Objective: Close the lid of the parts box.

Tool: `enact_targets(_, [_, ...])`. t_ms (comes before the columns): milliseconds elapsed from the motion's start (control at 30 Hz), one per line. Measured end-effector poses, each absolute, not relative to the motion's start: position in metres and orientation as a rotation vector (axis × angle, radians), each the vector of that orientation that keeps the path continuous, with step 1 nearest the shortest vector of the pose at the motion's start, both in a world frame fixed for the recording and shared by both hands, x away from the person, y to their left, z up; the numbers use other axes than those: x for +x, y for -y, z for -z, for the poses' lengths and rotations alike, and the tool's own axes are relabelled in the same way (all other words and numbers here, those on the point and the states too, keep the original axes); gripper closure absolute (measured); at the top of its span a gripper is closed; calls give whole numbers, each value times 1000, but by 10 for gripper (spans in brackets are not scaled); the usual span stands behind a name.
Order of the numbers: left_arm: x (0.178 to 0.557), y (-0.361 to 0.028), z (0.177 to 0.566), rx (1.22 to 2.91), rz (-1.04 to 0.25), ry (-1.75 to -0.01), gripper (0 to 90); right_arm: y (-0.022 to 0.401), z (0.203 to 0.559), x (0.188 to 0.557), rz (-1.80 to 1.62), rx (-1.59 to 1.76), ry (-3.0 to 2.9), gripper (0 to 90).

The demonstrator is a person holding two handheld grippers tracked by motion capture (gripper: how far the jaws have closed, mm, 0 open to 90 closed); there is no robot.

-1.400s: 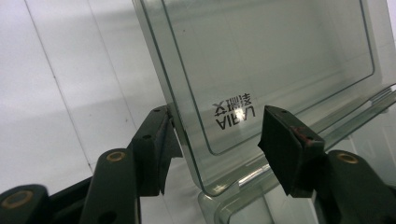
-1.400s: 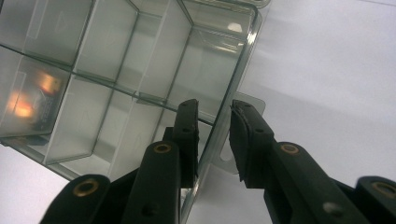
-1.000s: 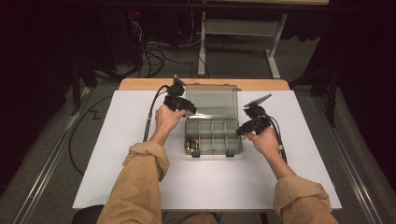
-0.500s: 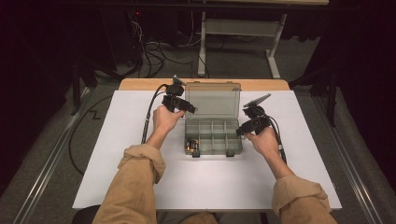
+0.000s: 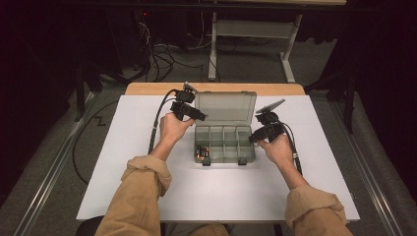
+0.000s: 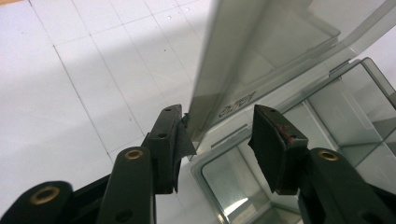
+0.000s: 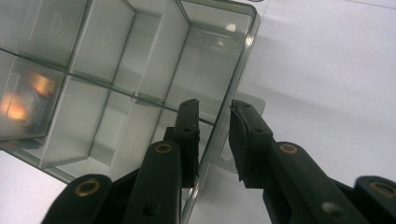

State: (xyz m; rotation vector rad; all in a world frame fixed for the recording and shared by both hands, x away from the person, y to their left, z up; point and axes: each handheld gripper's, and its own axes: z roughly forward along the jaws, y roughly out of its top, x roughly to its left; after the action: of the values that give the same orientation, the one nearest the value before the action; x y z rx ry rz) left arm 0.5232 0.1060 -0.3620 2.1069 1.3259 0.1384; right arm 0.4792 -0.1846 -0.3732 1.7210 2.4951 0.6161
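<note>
A clear plastic compartment box (image 5: 223,129) sits mid-table with its lid (image 5: 226,105) open and standing at the back. Small batteries (image 5: 201,152) lie in its front-left compartment. My left gripper (image 5: 199,115) is at the lid's left edge. In the left gripper view its jaws (image 6: 217,126) have just been closing with the lid's (image 6: 243,60) corner between them; one pad touches the edge and the other stands apart. My right gripper (image 5: 253,137) straddles the box's right wall (image 7: 233,60), one jaw inside and one outside, with small gaps (image 7: 215,112).
The box rests on a white table (image 5: 123,162) with a wooden strip (image 5: 147,88) along the far edge. Cables trail from both grippers across the table. Beyond the table are a dark floor, loose wires and a desk frame (image 5: 246,29).
The left hand has shifted a little at the lid's left edge. The lid and box look about the same. The right hand has stayed put.
</note>
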Motion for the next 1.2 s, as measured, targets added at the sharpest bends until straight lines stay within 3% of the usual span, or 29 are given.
enact_targets(1200, [505,-107,366,2123,-214,-1249,558,189,376,478,-671,1722,-2490,740])
